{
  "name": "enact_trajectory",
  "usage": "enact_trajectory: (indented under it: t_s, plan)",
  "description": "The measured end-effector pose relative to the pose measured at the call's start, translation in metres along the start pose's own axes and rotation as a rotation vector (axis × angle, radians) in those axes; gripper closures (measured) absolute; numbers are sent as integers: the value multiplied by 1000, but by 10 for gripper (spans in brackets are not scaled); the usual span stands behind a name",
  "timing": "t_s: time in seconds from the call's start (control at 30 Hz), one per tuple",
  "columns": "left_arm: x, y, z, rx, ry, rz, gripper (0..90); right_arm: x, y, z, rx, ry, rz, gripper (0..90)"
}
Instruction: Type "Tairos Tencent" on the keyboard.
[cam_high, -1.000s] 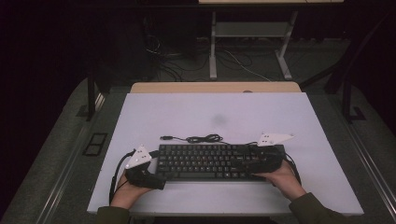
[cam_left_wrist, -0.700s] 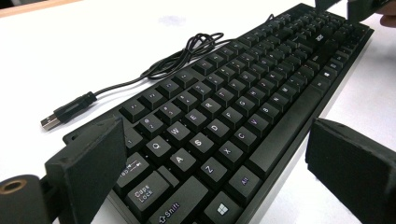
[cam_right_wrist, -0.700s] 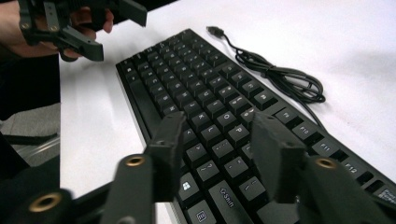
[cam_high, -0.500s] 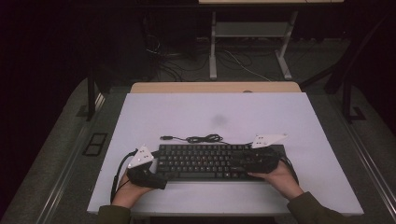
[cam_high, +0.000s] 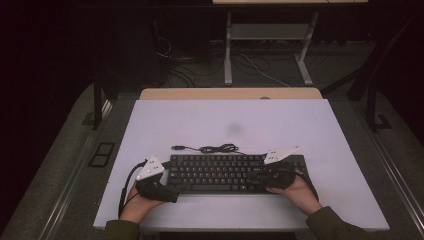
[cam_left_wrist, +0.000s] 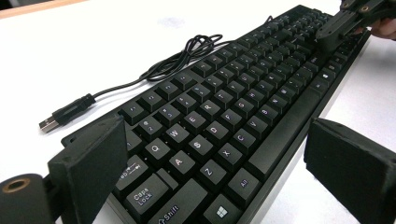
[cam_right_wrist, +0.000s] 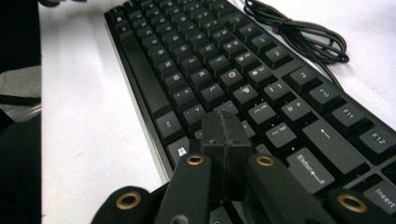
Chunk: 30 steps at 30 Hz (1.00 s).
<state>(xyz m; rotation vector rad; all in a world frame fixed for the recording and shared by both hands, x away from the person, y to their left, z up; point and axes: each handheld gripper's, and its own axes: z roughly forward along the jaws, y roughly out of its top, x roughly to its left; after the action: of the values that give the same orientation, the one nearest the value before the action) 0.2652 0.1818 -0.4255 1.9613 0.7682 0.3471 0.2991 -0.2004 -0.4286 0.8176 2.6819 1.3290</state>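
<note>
Your left gripper (cam_left_wrist: 215, 172) fingers (cam_left_wrist: 93, 163) standing wide, straddling keyboard (cam_left_wrist: 224, 107) end; your right gripper (cam_right_wrist: 226, 128) fingers, just closing, pressed together empty over keys.

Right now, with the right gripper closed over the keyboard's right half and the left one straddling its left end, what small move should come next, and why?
Probably lower the right gripper a touch to press a key. Its jaws have just been closing and now meet with nothing between them, their tip poised above the keys right of P on the keyboard. The left gripper stands open astride the keyboard's left end and could steady it.
</note>
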Motion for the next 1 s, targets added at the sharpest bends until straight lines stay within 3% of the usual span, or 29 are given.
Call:
enact_trajectory:
  t_s: [1.0]
  plan:
    - [0, 1, -1, 2, 4, 10, 53, -2, -6, 5, 68, -45, -15, 894]
